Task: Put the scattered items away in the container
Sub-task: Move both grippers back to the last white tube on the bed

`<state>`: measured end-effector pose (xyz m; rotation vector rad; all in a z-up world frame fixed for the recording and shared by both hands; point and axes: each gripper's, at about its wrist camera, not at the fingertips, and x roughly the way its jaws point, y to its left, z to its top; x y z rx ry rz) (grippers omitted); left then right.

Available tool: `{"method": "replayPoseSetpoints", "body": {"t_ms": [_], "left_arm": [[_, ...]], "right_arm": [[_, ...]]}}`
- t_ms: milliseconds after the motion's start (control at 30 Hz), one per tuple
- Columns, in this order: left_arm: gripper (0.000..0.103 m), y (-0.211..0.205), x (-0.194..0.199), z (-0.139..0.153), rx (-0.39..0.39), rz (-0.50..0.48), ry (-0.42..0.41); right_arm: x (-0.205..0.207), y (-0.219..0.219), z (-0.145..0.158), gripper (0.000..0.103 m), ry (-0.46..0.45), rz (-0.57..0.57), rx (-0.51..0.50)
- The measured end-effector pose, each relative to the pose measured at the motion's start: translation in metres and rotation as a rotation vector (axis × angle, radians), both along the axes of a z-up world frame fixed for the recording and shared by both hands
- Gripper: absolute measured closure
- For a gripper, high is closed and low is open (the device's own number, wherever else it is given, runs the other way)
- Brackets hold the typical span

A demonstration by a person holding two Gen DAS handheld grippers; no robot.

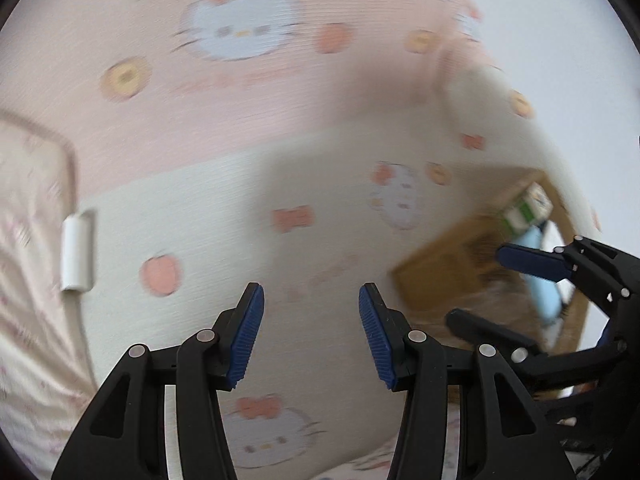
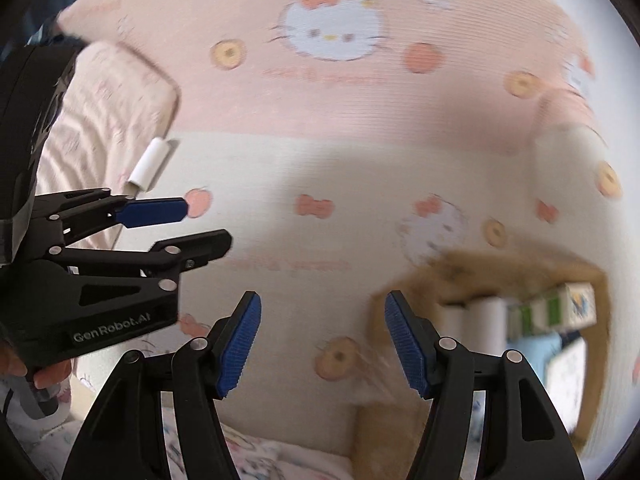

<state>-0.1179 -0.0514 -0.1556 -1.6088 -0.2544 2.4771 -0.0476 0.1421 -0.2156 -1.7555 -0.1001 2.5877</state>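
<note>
Left gripper (image 1: 311,330) and right gripper (image 2: 322,338): jaws apart, empty, above the bed (image 1: 224,208). White tube (image 1: 76,254) beside the pillow (image 1: 28,208), well apart from the box (image 2: 520,276).

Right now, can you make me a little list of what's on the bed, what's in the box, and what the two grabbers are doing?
surface: pink and cream cat-print blanket
left out: one white tube, near a pillow
box: brown cardboard box, open on top
in the box: white rolls, green-and-white carton, light blue thing
left gripper: open, empty, above the blanket
right gripper: open, empty, beside the box
picture: blurry
</note>
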Motion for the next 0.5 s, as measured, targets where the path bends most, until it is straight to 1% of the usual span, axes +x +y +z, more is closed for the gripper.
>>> {"method": "replayPoseSetpoints", "body": {"t_ms": [100, 267, 400, 500], "left_arm": [[0.049, -0.044, 0.003, -0.015, -0.012, 0.08, -0.015], [0.049, -0.116, 0.011, -0.039, -0.02, 0.201, -0.014], [0.049, -0.173, 0.018, -0.057, 0.029, 0.319, -0.034], [0.049, -0.207, 0.015, -0.066, 0.066, 0.388, -0.039]], "right_arm": [[-0.029, -0.028, -0.01, 0.041, -0.021, 0.076, -0.003], [-0.079, -0.073, -0.026, 0.041, -0.027, 0.162, -0.061], [-0.113, -0.105, -0.045, 0.041, -0.018, 0.184, -0.161], [-0.136, -0.125, -0.064, 0.041, -0.032, 0.163, -0.255]]}}
